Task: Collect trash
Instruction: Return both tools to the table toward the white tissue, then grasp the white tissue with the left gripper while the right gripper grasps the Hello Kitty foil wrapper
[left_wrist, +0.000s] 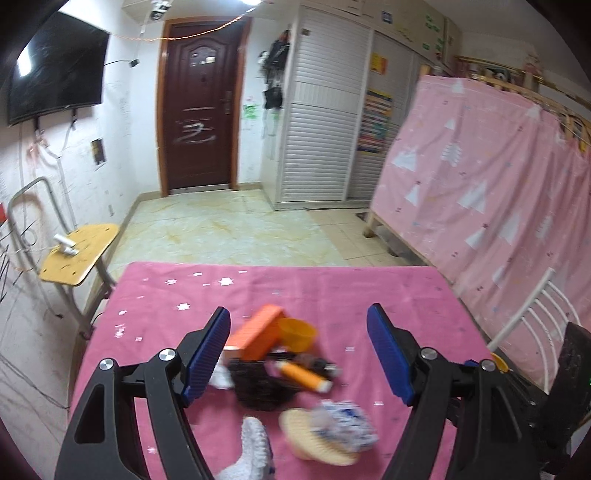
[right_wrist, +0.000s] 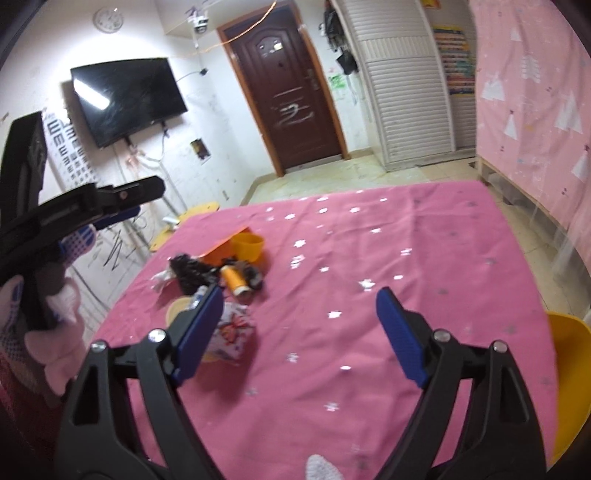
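A heap of trash lies on the pink star-print tablecloth (left_wrist: 332, 288). It holds an orange box (left_wrist: 258, 332), a yellow cup (left_wrist: 297, 334), an orange tube (left_wrist: 303, 374), a black crumpled lump (left_wrist: 258, 384), a crumpled blue-white wrapper (left_wrist: 345, 424) on a beige round disc (left_wrist: 306, 439), and white paper (left_wrist: 221, 376). My left gripper (left_wrist: 299, 354) is open and empty, hovering over the heap. My right gripper (right_wrist: 299, 328) is open and empty above the cloth (right_wrist: 406, 258), right of the heap; the tube (right_wrist: 236, 280), cup (right_wrist: 248, 245) and a printed wrapper (right_wrist: 232, 332) show there.
A yellow bin (right_wrist: 569, 380) stands at the table's right edge. A wooden stool (left_wrist: 79, 254) stands left of the table. A pink curtained bunk (left_wrist: 498, 177), white chair frame (left_wrist: 532, 314), wardrobe (left_wrist: 321, 122) and door (left_wrist: 199, 103) lie beyond. The left gripper's body (right_wrist: 74, 210) is at the left.
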